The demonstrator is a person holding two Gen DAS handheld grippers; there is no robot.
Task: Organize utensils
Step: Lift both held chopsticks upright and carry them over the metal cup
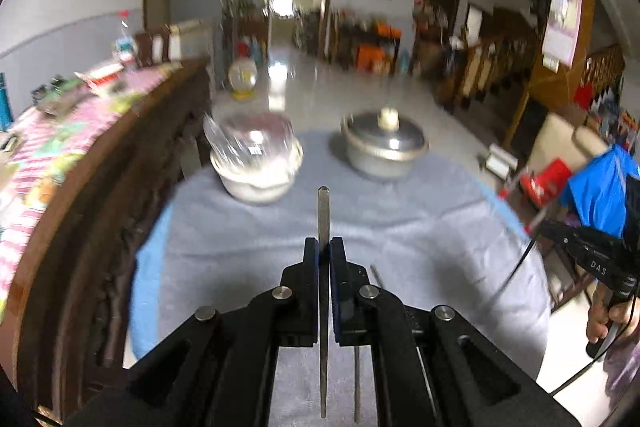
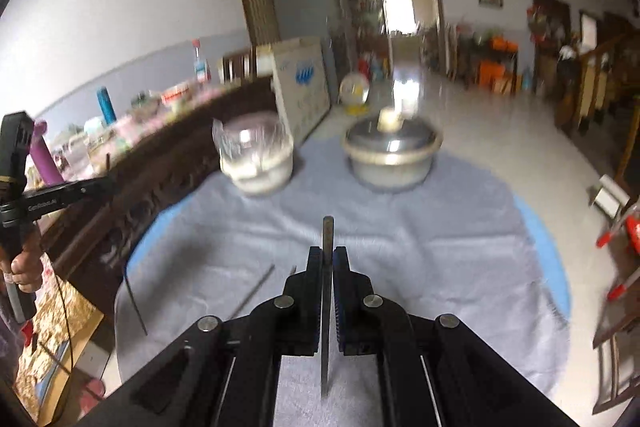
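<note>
Chopsticks: left gripper is clamped on one chopstick, right gripper on another, both lifted above the grey cloth, likely for carrying together. More sticks lie below. Ahead, glass-lidded bowl left, metal pot right; open cloth between, table edges near.

Right gripper jaws tight on a metal chopstick (above grey cloth).

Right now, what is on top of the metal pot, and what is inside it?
A metal lid with a pale knob covers the metal pot; its contents are hidden.
</note>
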